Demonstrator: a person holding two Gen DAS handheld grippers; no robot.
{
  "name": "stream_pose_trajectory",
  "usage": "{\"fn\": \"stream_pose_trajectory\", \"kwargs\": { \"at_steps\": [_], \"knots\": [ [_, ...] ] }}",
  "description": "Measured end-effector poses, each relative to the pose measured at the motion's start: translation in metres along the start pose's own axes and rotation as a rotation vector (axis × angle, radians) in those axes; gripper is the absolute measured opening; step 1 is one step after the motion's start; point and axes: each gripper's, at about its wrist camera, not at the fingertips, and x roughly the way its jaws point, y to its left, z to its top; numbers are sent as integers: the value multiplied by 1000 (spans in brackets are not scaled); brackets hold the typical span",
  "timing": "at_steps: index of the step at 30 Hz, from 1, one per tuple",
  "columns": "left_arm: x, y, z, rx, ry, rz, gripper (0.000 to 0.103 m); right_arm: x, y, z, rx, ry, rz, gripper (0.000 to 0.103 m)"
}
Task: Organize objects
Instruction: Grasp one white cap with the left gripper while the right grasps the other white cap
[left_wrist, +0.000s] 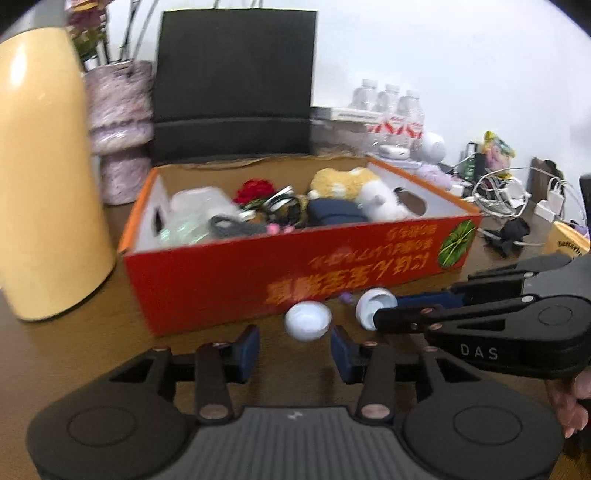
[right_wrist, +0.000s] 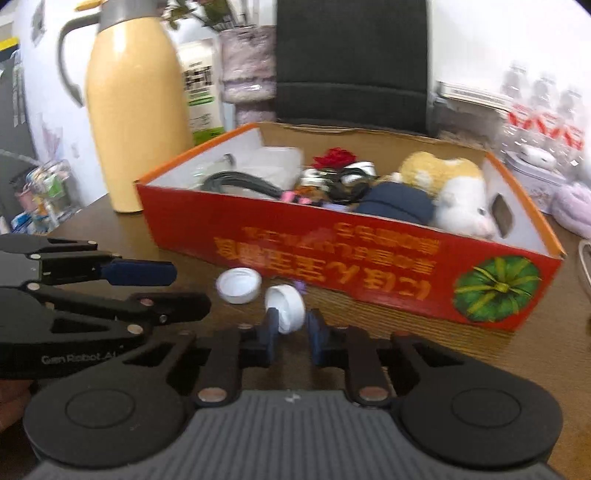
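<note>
Two small white caps lie before a red cardboard box (left_wrist: 229, 280) (right_wrist: 369, 291) filled with a plush toy, cables and other bits. One cap (left_wrist: 308, 320) (right_wrist: 239, 285) rests open side up on the brown table, just beyond my left gripper (left_wrist: 295, 350) (right_wrist: 188, 290), whose jaws stand open and apart from it. The other cap (left_wrist: 371, 307) (right_wrist: 286, 308) is tipped on its edge between the blue pads of my right gripper (right_wrist: 293, 334) (left_wrist: 386, 310), which is shut on it.
A tall yellow thermos (left_wrist: 48, 177) (right_wrist: 136, 122) stands left of the box. Behind the box are a black paper bag (left_wrist: 236, 85) and a purple vase (left_wrist: 118, 122). Water bottles (left_wrist: 399, 110) and tangled chargers (left_wrist: 509, 195) crowd the right.
</note>
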Motion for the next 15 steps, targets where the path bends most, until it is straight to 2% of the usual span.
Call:
{"fn": "stream_pose_trajectory", "kwargs": {
  "at_steps": [2,6,7,8,9,10,11,12,13,14,15],
  "knots": [
    [7,-7,6,18,-14,-7,51,-5,-14,-1,57,-10,1,12],
    [29,-18,10,43,26,38,50,-15,-30,-5,88,-38,-30,12],
    [32,-19,10,42,40,34,46,-15,-32,-7,91,-38,-34,12],
    [32,-19,10,42,43,39,26,-16,-34,-8,94,-38,-25,14],
    [30,-19,9,46,42,47,29,-16,-35,-9,101,-42,-7,16],
    [27,-18,9,52,48,43,27,-17,-35,-9,108,-52,11,19],
    [23,-17,7,48,48,37,27,-17,-32,-8,101,-55,27,32],
    [19,-15,5,43,42,40,27,-18,-29,-7,83,-61,37,51],
    [13,-14,2,41,39,64,27,-19,-23,-6,60,-76,33,58],
    [8,-14,-1,41,35,85,27,-18,-17,-5,35,-78,26,61],
    [1,-13,-4,37,24,98,27,-14,-12,-3,14,-68,21,58]
  ]
}}
